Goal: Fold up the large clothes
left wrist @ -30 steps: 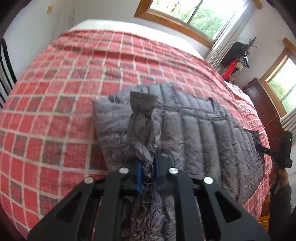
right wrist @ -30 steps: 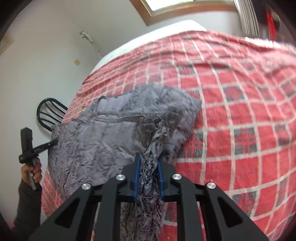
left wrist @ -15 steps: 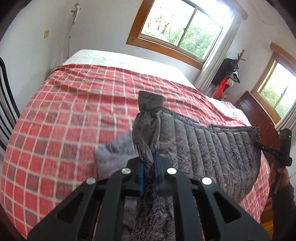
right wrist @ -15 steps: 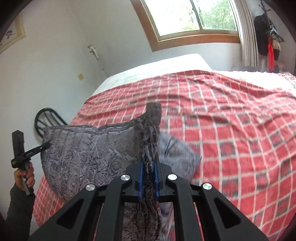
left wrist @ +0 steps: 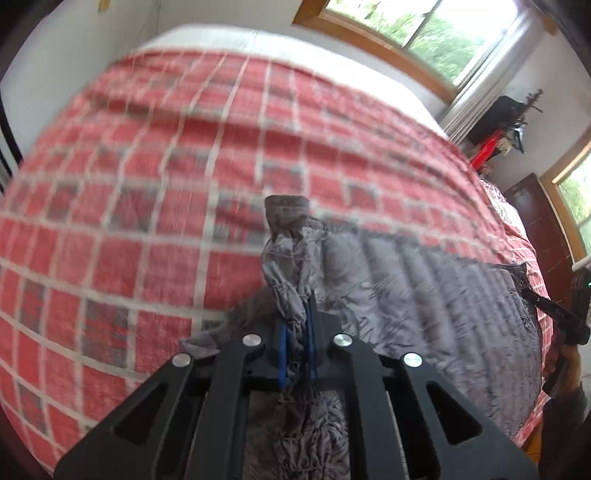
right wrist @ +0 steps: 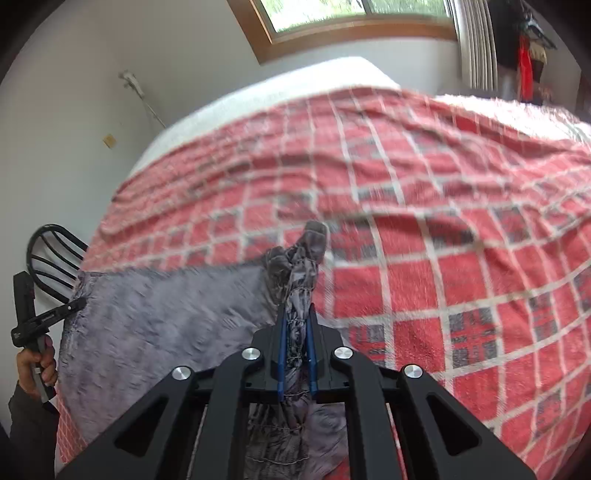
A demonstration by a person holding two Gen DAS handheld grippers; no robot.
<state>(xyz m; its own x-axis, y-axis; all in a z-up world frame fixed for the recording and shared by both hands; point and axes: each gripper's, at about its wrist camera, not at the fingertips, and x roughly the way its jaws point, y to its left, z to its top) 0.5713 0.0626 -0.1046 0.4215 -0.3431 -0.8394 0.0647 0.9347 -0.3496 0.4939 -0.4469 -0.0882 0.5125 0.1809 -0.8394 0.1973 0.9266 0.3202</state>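
Note:
A grey quilted jacket [left wrist: 424, 295] hangs stretched between my two grippers above a bed with a red checked blanket [left wrist: 147, 206]. My left gripper [left wrist: 295, 328] is shut on a bunched sleeve end, whose cuff [left wrist: 286, 212] sticks up past the blue pads. In the right wrist view the jacket [right wrist: 159, 325] spreads to the left, and my right gripper [right wrist: 297, 332] is shut on the other bunched sleeve, cuff [right wrist: 314, 236] upward. Each view shows the other gripper at the jacket's far edge, the right gripper [left wrist: 543, 302] and the left gripper [right wrist: 77, 304], each in a hand.
The red checked blanket [right wrist: 443, 221] covers most of the bed, with white bedding [left wrist: 258, 40] at the head. A black chair back [right wrist: 51, 254] stands at the bed's left side. Windows [left wrist: 424, 26] and hanging clothes [left wrist: 506, 125] are beyond the bed.
Both grippers swung forward and downward over the bed, carrying the jacket stretched between them. The grips on the sleeves stayed the same.

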